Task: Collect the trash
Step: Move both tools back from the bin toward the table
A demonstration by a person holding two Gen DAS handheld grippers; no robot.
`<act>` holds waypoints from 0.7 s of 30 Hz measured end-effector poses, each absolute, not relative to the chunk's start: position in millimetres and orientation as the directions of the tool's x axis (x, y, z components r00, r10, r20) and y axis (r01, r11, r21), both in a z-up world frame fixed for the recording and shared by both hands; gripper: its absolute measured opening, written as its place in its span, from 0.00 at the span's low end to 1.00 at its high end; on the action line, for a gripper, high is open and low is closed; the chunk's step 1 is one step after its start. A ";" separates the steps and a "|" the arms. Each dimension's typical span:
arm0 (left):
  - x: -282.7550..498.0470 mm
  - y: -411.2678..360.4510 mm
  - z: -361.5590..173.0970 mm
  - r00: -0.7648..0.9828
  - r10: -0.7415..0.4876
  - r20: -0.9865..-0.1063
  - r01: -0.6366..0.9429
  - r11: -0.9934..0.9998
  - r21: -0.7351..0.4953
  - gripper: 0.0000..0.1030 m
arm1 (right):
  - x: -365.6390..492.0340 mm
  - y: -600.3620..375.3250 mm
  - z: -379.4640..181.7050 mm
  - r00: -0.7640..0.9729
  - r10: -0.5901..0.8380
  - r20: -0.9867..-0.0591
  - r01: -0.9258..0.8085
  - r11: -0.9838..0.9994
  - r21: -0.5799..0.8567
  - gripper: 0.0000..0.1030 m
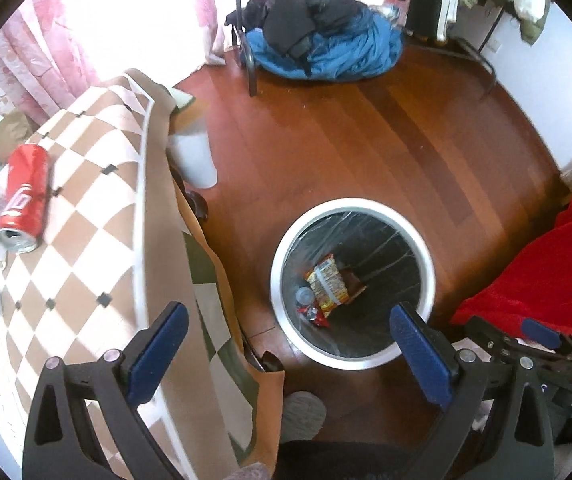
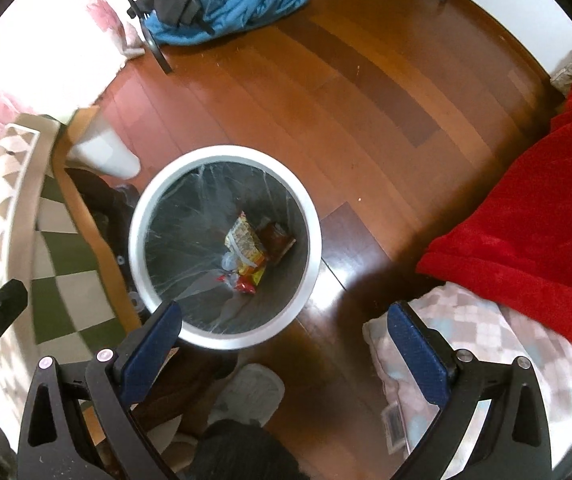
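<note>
Between pickups: left gripper (image 1: 288, 350) and right gripper (image 2: 286, 344), both spread apart and empty, hover above the lined trash bin (image 1: 281, 248) holding snack wrappers (image 1: 328, 284). Likely next target: the red soda can (image 1: 21, 200) lying on the checkered tablecloth (image 1: 85, 216), requiring a leftward reach.

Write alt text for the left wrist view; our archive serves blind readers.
A red can lies on its side on a checkered tablecloth at left, while the open, empty left gripper hovers near a white-rimmed bin on the wooden floor. The bin already holds a few wrappers.
</note>
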State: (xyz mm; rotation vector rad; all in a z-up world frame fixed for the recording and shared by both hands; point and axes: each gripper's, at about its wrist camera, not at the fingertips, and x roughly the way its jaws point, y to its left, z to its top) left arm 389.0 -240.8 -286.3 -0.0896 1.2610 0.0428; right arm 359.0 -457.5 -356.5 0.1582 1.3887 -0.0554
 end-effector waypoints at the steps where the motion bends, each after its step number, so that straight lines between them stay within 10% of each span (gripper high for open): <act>1: 386.1 -240.0 -277.9 0.321 -0.017 -0.947 -0.083 0.995 -0.046 1.00 | 356.1 -456.6 -349.0 0.192 0.057 -0.980 0.131 0.988 0.083 1.00; 21: 300.5 -19.9 -180.1 0.418 0.200 -0.886 -0.477 0.878 -0.027 1.00 | 341.0 -264.7 -198.8 0.316 0.273 -0.909 -0.130 0.961 0.243 1.00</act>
